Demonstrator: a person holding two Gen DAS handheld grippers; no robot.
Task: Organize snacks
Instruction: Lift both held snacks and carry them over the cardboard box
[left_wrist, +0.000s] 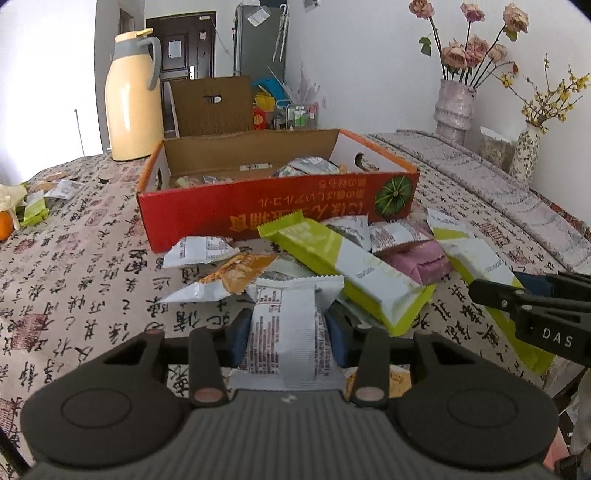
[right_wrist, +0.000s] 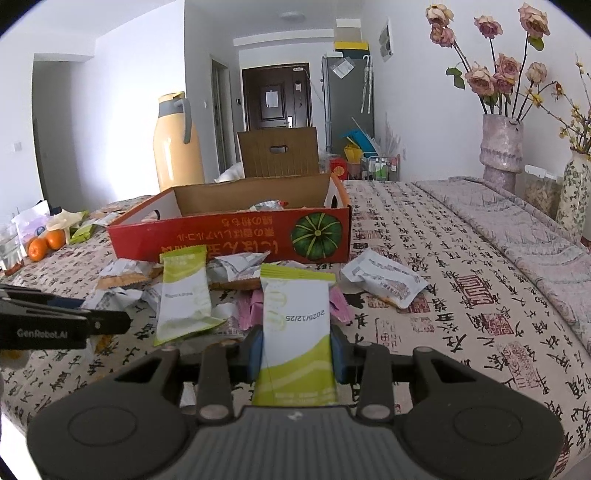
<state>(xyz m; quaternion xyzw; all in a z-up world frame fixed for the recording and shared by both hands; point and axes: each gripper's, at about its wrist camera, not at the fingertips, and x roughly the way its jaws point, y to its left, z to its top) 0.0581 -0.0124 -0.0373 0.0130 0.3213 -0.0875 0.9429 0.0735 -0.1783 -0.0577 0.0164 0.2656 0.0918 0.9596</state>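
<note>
A red cardboard box (left_wrist: 258, 206) with several snacks inside stands open on the table; it also shows in the right wrist view (right_wrist: 229, 236). A pile of snack packets (left_wrist: 332, 251) lies in front of it. My left gripper (left_wrist: 288, 325) is shut on a white printed packet (left_wrist: 288, 332). My right gripper (right_wrist: 297, 350) is shut on a green and white packet (right_wrist: 295, 332). The right gripper's side shows in the left wrist view (left_wrist: 535, 306), and the left gripper's side shows in the right wrist view (right_wrist: 62, 325). Another green and white packet (right_wrist: 183, 295) lies in the pile.
A yellow thermos jug (left_wrist: 133, 96) and a brown carton (left_wrist: 212, 107) stand behind the box. Vases with flowers (left_wrist: 454, 107) stand at the far right. Oranges (right_wrist: 44, 243) and wrappers lie at the left. A folded quilted cloth (right_wrist: 517, 229) covers the right side.
</note>
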